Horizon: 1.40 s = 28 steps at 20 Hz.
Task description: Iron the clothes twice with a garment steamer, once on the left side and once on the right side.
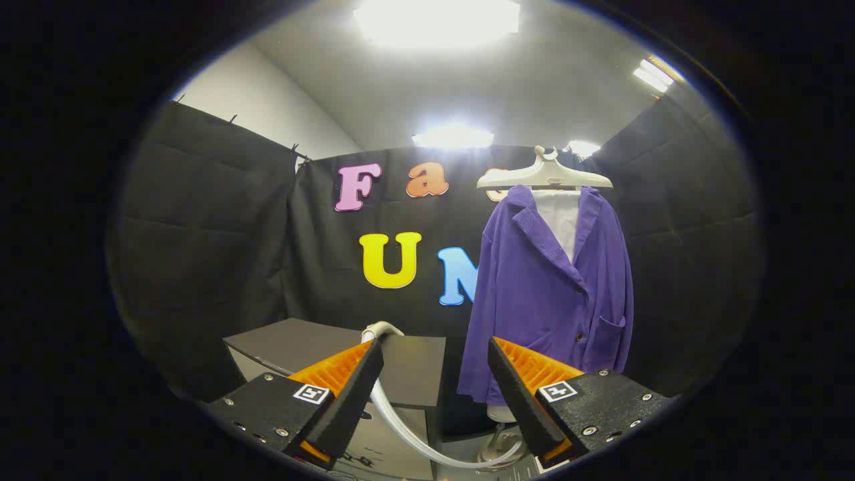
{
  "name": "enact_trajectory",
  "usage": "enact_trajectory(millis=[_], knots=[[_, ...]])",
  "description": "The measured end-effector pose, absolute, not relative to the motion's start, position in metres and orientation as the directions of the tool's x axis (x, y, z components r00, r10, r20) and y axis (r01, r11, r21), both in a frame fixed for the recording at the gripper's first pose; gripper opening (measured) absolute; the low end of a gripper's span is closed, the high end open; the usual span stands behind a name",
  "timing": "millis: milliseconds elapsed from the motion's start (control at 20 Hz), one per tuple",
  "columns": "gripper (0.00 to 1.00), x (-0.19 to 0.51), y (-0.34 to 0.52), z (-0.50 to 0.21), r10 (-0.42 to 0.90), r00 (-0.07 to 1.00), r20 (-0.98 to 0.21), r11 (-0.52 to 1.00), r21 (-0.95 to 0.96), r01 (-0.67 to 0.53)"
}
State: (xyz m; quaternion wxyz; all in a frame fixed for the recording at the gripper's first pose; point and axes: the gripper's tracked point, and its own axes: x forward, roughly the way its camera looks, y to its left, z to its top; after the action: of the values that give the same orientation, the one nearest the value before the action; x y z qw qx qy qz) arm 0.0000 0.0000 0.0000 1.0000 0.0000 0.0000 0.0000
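Tongs: the tongs (435, 374) pointed level into the booth, the two fingers (347, 394) spread wide with nothing between them.
Pose: the tongs sat low and roughly upright, aimed slightly upward at the back wall; the hand carrying them could not be seen.
Jacket: a purple corduroy jacket (548, 294) hung beyond the right finger, well apart from it, on a pale plastic hanger (544, 175); its front faced the tongs, with a white lining (560, 220) showing at the open collar and a patch pocket low on one side.
Stand: a pale rounded base (501, 441) showed under the jacket's hem, partly hidden by the right finger.
Steamer hose: a translucent flexible hose (414, 434) ran from a pale curved fitting (382, 329) just behind the left fingertip, down between the fingers toward the base.
Table: a dark flat-topped table (414, 367) stood beyond the left finger, beside the jacket; the steamer head itself could not be made out.
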Motion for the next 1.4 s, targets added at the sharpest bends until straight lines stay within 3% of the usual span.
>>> enact_trajectory(millis=[500, 750, 1150, 1400], knots=[[0.97, -0.064, -0.011, -0.005, 0.126, 0.992, -0.002, 0.990, -0.066, -0.126], [0.97, -0.078, -0.003, -0.009, 0.160, 0.987, -0.009, 0.987, -0.004, -0.160], [0.97, -0.030, -0.010, -0.019, 0.083, 0.996, -0.024, 0.996, -0.023, -0.084], [0.97, 0.003, 0.033, -0.022, 0.121, 0.991, -0.056, 0.992, -0.019, -0.122]])
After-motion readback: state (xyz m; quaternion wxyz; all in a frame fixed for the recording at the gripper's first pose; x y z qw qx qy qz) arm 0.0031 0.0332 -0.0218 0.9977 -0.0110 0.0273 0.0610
